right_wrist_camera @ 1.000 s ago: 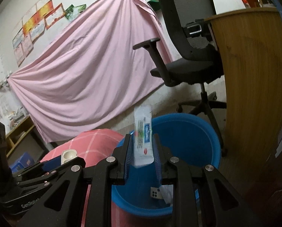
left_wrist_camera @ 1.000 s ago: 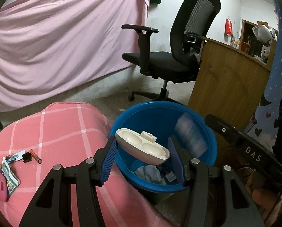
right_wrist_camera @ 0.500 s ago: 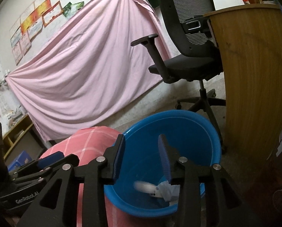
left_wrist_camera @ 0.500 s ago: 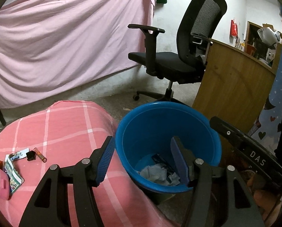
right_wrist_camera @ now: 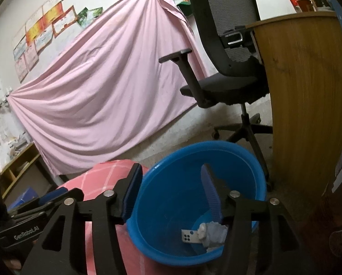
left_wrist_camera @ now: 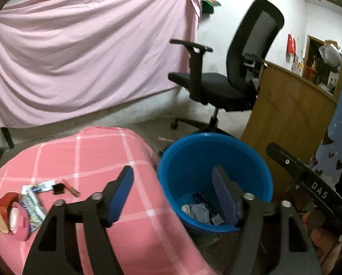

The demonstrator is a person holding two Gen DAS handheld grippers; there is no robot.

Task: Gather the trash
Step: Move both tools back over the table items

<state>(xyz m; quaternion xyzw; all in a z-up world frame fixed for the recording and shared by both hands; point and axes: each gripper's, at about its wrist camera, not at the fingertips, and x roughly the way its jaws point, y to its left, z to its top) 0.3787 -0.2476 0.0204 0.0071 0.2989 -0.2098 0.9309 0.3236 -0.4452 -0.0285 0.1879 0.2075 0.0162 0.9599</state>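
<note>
Pink cloth [left_wrist_camera: 84, 160] litter [left_wrist_camera: 33, 197] shows from left only.

Your left gripper's right finger [left_wrist_camera: 223, 197] hides part of the bucket's [left_wrist_camera: 258, 160] litter [left_wrist_camera: 199, 210]; wrappers too blurred to identify.

Two readable marks. White letters "DAS" on the black body of the right gripper [left_wrist_camera: 317, 189], seen at the right edge of the left wrist view. "GenRobot.AI" in pale print on the left gripper [right_wrist_camera: 25, 230], low left in the right wrist view. Wall posters [right_wrist_camera: 49, 25] carry print (too small to read).
</note>
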